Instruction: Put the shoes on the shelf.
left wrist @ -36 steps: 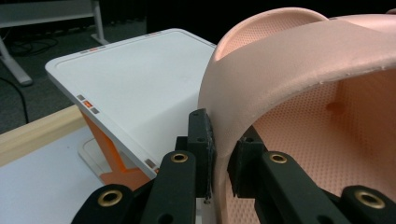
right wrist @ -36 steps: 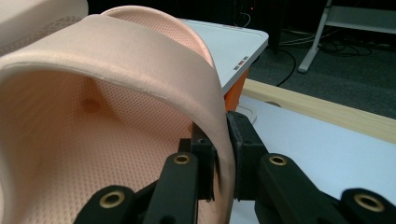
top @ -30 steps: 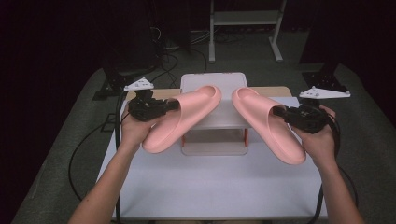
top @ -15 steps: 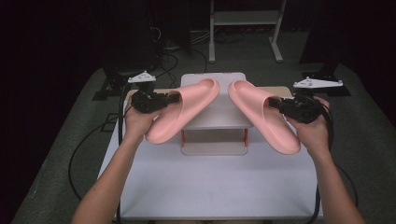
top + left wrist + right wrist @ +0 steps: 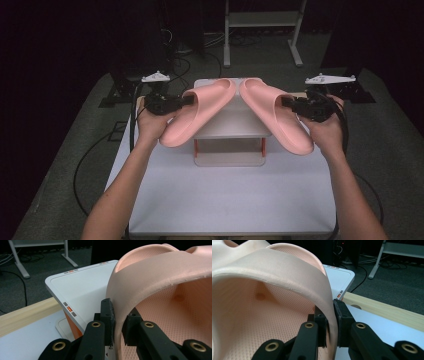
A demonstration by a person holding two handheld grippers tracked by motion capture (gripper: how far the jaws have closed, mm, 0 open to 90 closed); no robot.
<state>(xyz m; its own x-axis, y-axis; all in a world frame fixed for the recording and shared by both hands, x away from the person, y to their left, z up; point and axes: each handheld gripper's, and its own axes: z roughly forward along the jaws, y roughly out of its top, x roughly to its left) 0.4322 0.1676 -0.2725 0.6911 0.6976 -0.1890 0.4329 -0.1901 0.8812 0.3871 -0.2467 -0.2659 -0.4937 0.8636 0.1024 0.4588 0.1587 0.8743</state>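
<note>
Slippers, two, pink foam, held above a small white two-tier rack [image 5: 227, 131] on the white table [image 5: 230, 200]. Left slipper [image 5: 197, 112] lying with its long axis running from near-left to far-right, toe end over the rack's top shelf, heel end hanging out past the rack's left side over the table. Right slipper [image 5: 275, 117] mirrored, long axis from near-right to far-left, toe end close to the other toe over the shelf's far middle, heel end out past the rack's right side. Toes nearly meeting, heels well apart, a V open toward the near edge. Left gripper [image 5: 175, 101] at the left slipper's outer edge, on the strap side, so left hand nearer that one; jaws nearly together, clamped on the strap wall [image 5: 117, 315], one pad outside, one inside. Right gripper [image 5: 297, 104] likewise at the right slipper's outer edge, jaws narrowed onto the strap [image 5: 331, 315]. Likely next: lowering both onto the top shelf, turning the heels inward so the long axes come parallel. Wooden strip [image 5: 387, 312] along the table's far edge beyond the rack; cables on the dark floor.
</note>
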